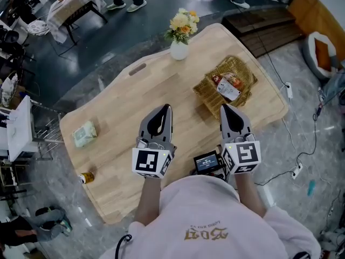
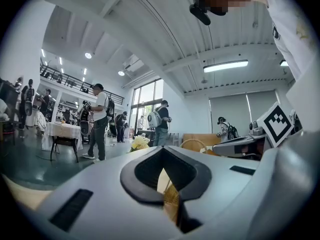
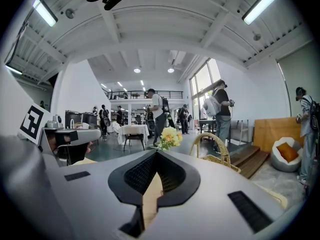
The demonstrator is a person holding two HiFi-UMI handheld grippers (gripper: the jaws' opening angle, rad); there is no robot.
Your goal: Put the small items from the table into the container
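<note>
Head view: one woven wicker basket (image 1: 243, 75) on a rounded wooden worktop (image 1: 156, 82).
One green packet (image 1: 84, 134) and one can (image 1: 85, 177) lay out; left claw (image 1: 166, 108) and right claw (image 1: 225, 108) were clenched, empty.

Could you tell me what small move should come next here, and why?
Probably open the left gripper and swing it toward the green packet: the packet and small can lie outside the basket; the right gripper, shut and empty too, is farther.

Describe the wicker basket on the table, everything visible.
The wicker basket is golden-brown woven cane with an arched handle. It stands upright at the right end of the wooden table in the head view, right of the flower vase. A red-and-white packet lies inside. Nothing else touches it.
</note>
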